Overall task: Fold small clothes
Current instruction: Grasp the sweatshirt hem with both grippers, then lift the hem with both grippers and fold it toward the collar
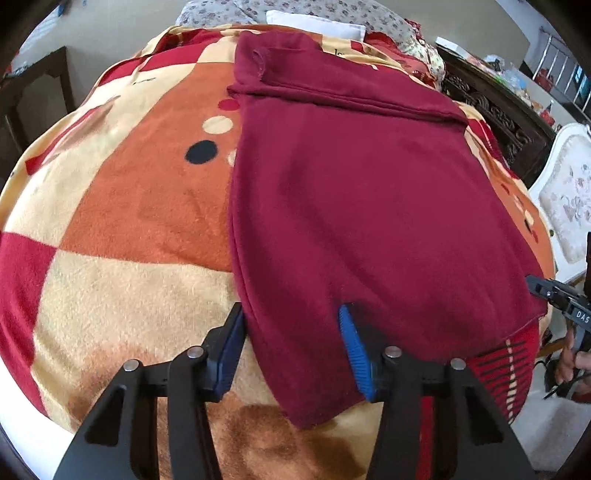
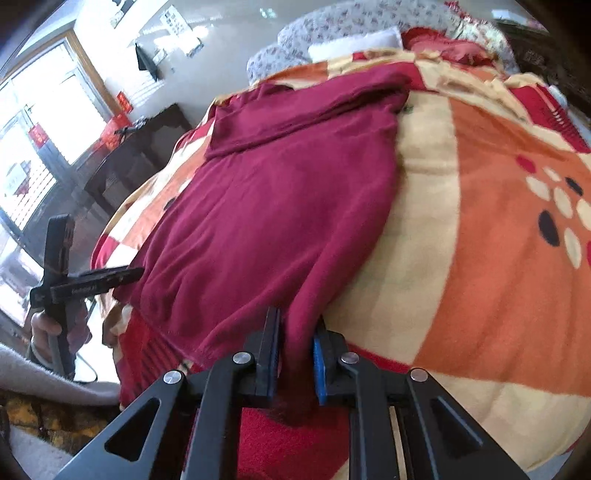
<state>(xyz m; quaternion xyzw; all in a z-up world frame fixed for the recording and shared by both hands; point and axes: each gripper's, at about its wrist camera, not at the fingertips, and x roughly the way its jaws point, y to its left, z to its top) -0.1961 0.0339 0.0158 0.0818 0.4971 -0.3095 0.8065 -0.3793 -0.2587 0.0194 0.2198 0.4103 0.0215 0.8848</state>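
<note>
A maroon garment (image 1: 362,184) lies spread on a plush blanket (image 1: 122,229) patterned in orange, cream and red blocks with dots, its far end folded over into a band with a sleeve cuff lying on top. The near hem hangs toward both tools. The left gripper (image 1: 291,325) straddles the garment's near left corner: cloth lies between its jaws, the right blue pad (image 1: 352,347) pressing into the fabric, while the left finger sits at the cloth's side edge; whether the pads truly pinch it I cannot tell. The right gripper (image 2: 295,343) has its jaws drawn close together on a bunched fold of the near right corner, the fabric squeezed between the pads and trailing down behind them. To the garment's left the blanket is bare and wide; to its right, in the right wrist view, a broad stretch of orange and cream is also free. Far beyond sit a floral pillow (image 1: 221,14) and a white folded item (image 1: 314,26). A carved dark wooden piece (image 1: 491,110) and a white upholstered chair (image 1: 565,199) stand past the blanket's right edge. The hand (image 2: 48,325) holding the left tool is partly cut off; the fisheye rim blurs the room.
</note>
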